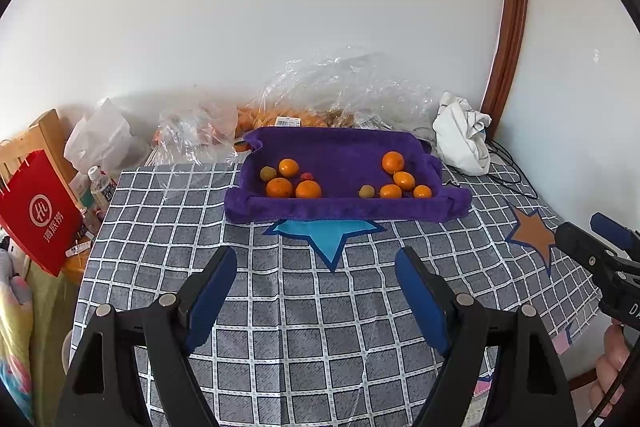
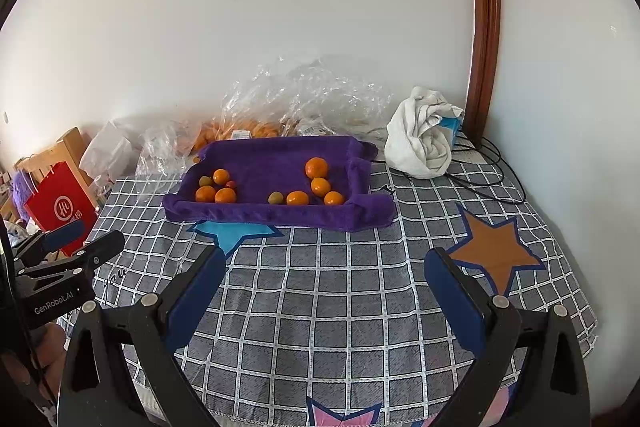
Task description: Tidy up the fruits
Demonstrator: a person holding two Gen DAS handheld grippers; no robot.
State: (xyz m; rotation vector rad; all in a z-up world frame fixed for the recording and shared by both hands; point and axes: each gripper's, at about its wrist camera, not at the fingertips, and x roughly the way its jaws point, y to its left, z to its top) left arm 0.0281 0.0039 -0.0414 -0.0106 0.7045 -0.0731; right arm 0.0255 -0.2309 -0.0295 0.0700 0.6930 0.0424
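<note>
the left gripper [image 1: 316, 263] is held spread and empty, short of the purple tray [image 1: 344, 213]; its left fruit cluster [image 1: 290, 181] lies ahead. the right fruit cluster [image 2: 316, 187] is seen ahead-left of the right gripper [image 2: 324, 263], likewise spread and empty.

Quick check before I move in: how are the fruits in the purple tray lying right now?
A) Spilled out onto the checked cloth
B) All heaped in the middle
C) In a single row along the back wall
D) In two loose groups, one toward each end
D: in the purple tray, one cluster sits around the left-end orange and another around the right-end orange, with bare purple floor between them.
</note>
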